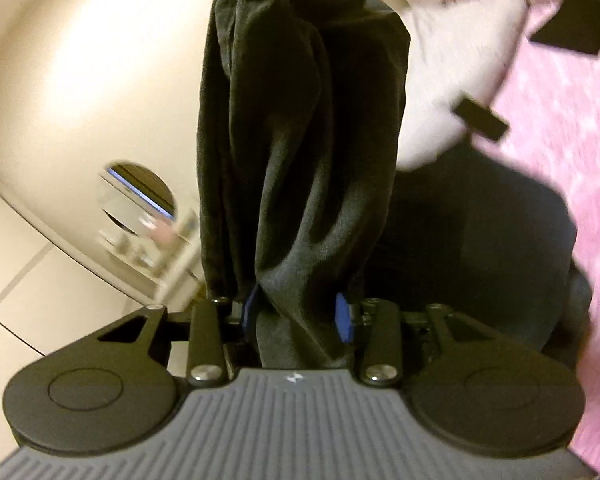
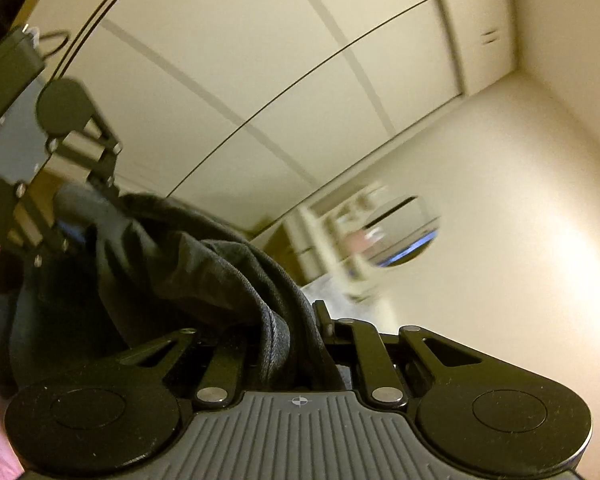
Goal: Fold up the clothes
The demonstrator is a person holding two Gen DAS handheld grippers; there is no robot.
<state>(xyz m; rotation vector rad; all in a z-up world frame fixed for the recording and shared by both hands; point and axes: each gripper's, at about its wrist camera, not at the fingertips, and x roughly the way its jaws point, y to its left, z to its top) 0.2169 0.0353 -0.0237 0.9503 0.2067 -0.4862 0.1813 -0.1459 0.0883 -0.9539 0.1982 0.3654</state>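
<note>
A dark grey garment (image 1: 300,140) is held up in the air, bunched into a thick vertical roll. My left gripper (image 1: 298,314) is shut on the garment, its blue pads (image 1: 344,316) pressing the cloth from both sides. In the right wrist view the same garment (image 2: 188,272) drapes leftward from my right gripper (image 2: 296,344), which is shut on a hemmed edge of it. The left gripper (image 2: 66,232) also shows at the left of the right wrist view, clamped on the other end of the cloth. More dark cloth (image 1: 480,248) hangs or lies below to the right.
A pink fluffy bed cover (image 1: 560,152) lies to the right, with a white pillow (image 1: 452,72) and two black flat objects (image 1: 480,118) on it. Cream walls and wardrobe doors (image 2: 300,100) surround. A round mirror (image 2: 400,232) and a white shelf (image 1: 168,248) stand beyond.
</note>
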